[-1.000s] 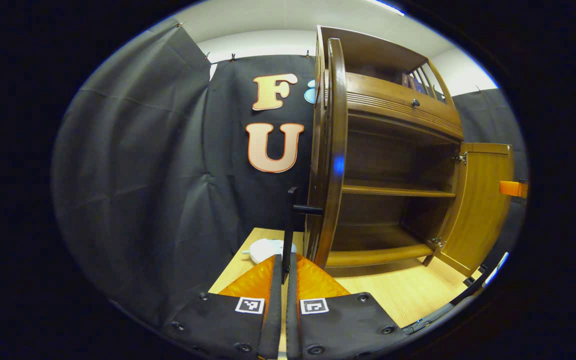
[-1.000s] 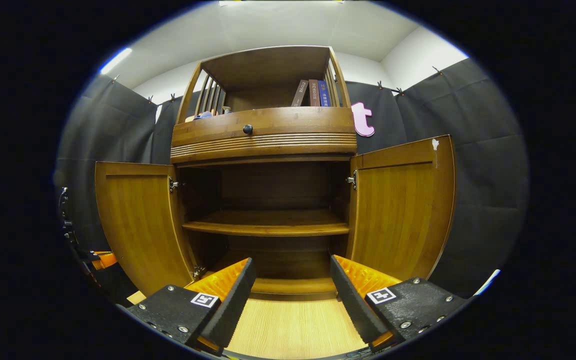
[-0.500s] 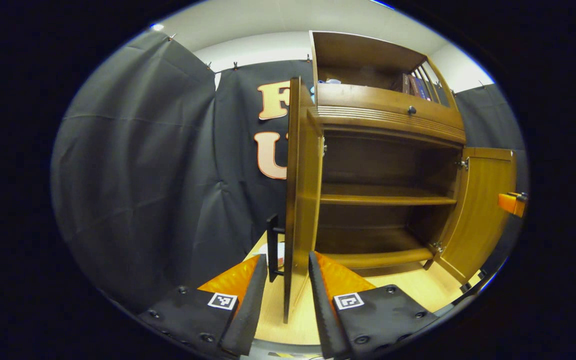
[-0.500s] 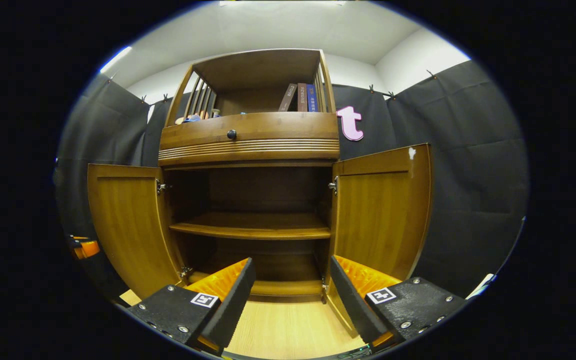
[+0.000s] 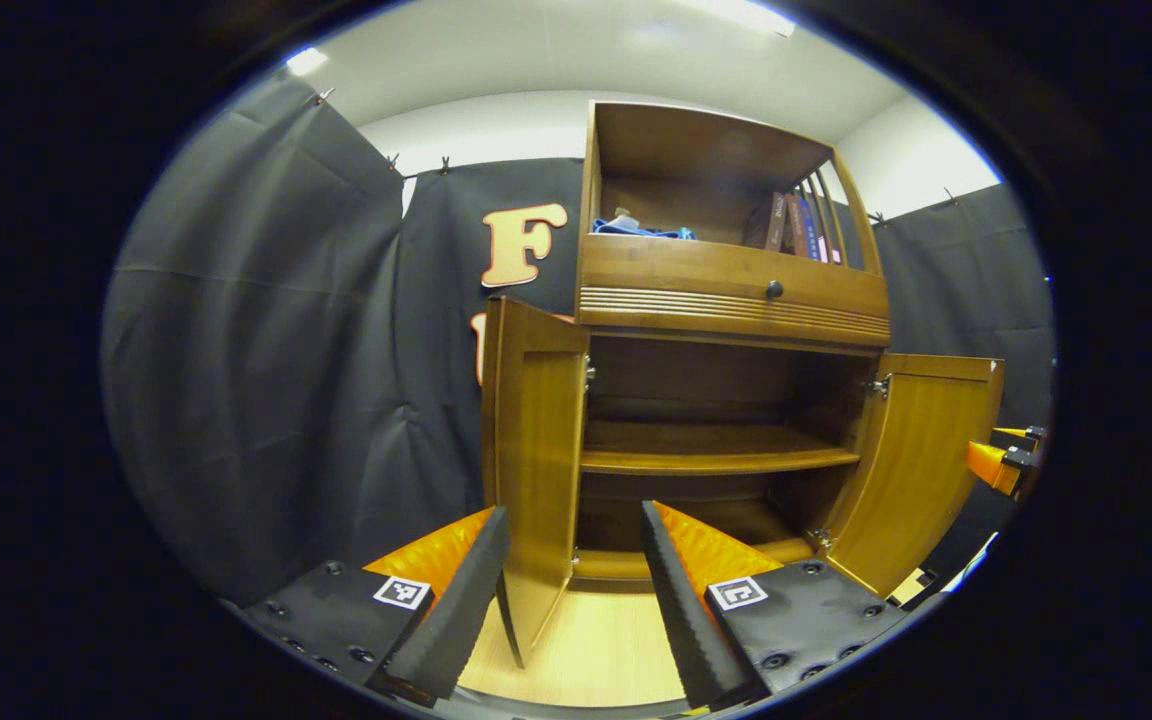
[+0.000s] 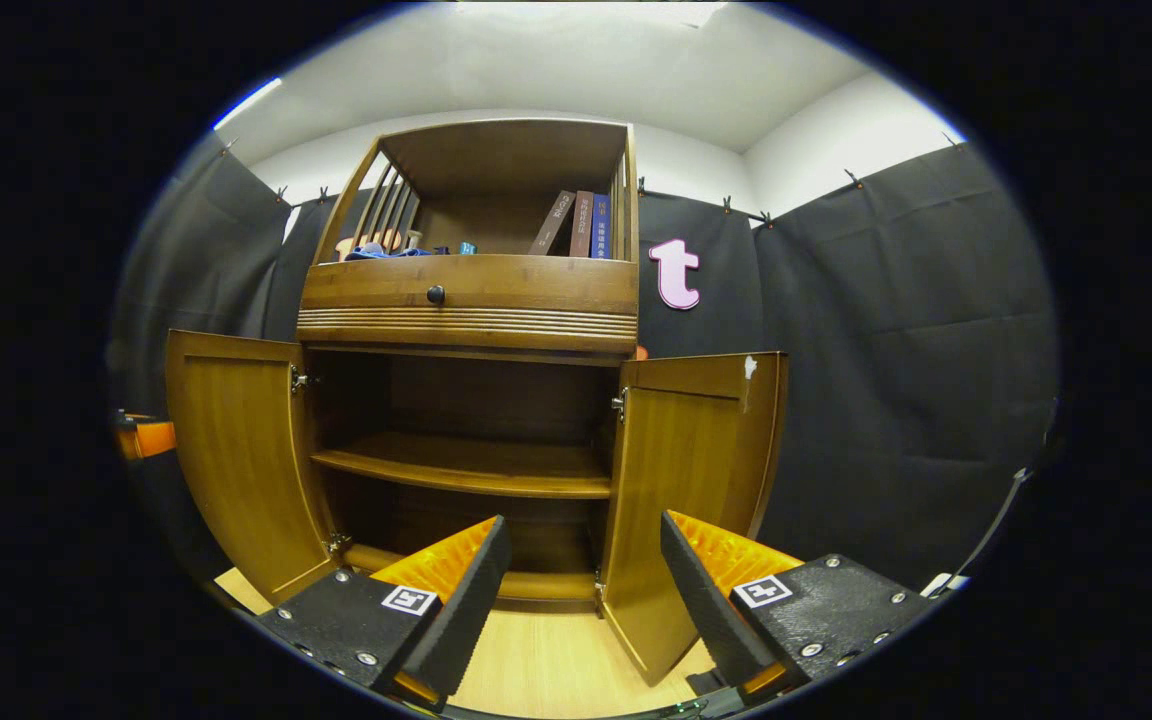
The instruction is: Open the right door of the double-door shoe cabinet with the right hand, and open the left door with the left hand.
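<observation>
The wooden shoe cabinet (image 5: 726,290) (image 6: 471,300) stands with both doors swung wide. In the left gripper view its left door (image 5: 534,450) juts toward me between the open fingers of my left gripper (image 5: 571,590), which touches nothing. The right door (image 5: 916,465) hangs open at the right, with the other gripper (image 5: 1001,462) beside it. In the right gripper view my right gripper (image 6: 581,590) is open and holds nothing; the right door (image 6: 686,490) stands just behind it and the left door (image 6: 236,450) is at the far left.
Inside are a bare middle shelf (image 6: 461,468) and bottom board. A drawer with a dark knob (image 6: 435,294) sits above the doors. Books (image 6: 576,224) and a blue cloth (image 5: 641,230) lie in the top compartment. Light wooden floor (image 5: 596,655) lies in front.
My left gripper let go of the left door's handle, opened and drew back from the cabinet. The right gripper also backed away and shifted right, staying open.
</observation>
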The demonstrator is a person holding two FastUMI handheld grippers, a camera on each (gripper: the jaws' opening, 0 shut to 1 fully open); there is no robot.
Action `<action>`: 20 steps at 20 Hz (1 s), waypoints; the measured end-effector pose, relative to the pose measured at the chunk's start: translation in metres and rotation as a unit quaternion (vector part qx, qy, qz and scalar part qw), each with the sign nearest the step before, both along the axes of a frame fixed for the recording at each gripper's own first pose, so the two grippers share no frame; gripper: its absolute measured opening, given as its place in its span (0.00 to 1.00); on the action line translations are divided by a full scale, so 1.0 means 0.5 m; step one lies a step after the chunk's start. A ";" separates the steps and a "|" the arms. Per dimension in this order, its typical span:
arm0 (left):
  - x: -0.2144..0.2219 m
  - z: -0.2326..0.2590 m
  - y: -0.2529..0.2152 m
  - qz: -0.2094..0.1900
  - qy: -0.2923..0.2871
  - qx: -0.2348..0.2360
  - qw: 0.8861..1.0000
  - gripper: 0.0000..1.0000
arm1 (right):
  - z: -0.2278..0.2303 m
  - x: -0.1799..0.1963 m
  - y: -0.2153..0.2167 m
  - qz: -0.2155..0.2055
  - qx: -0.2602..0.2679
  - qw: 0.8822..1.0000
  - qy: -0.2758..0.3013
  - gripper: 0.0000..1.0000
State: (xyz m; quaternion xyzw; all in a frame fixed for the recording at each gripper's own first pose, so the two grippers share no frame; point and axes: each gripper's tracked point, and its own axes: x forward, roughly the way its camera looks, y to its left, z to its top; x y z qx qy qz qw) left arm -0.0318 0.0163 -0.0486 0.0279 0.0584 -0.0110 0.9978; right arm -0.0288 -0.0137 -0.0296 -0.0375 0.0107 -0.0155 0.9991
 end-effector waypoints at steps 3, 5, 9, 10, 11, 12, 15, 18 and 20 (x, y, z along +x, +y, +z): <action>0.002 0.012 -0.015 -0.007 -0.006 0.010 1.000 0.95 | 0.007 -0.010 -0.012 -0.007 -0.006 1.000 -0.002 0.92; 0.004 0.022 -0.015 -0.002 -0.010 0.019 1.000 0.97 | 0.009 -0.016 -0.020 -0.011 -0.006 1.000 -0.002 0.92; 0.004 0.039 -0.024 -0.004 -0.022 0.028 0.999 0.97 | 0.011 -0.025 -0.037 -0.023 -0.004 1.000 -0.003 0.99; 0.003 0.039 -0.025 -0.006 -0.021 0.026 0.999 0.97 | 0.010 -0.026 -0.038 -0.025 -0.003 1.000 -0.003 0.99; 0.003 0.037 -0.029 -0.009 -0.021 0.022 1.000 0.97 | 0.008 -0.028 -0.039 -0.026 -0.003 1.000 -0.002 0.99; 0.002 0.037 -0.029 -0.010 -0.020 0.020 1.000 0.97 | 0.008 -0.031 -0.040 -0.027 -0.004 1.000 -0.002 0.99; 0.007 0.028 -0.026 -0.010 -0.015 0.018 1.000 0.96 | 0.005 -0.035 -0.039 -0.031 -0.007 0.999 0.001 0.99; 0.010 0.024 -0.025 -0.011 -0.014 0.015 1.000 0.96 | 0.004 -0.037 -0.034 -0.032 -0.009 0.999 0.002 0.92; 0.014 0.022 -0.019 -0.009 -0.013 0.016 1.000 0.96 | 0.002 -0.034 -0.032 -0.032 -0.009 0.999 0.003 0.92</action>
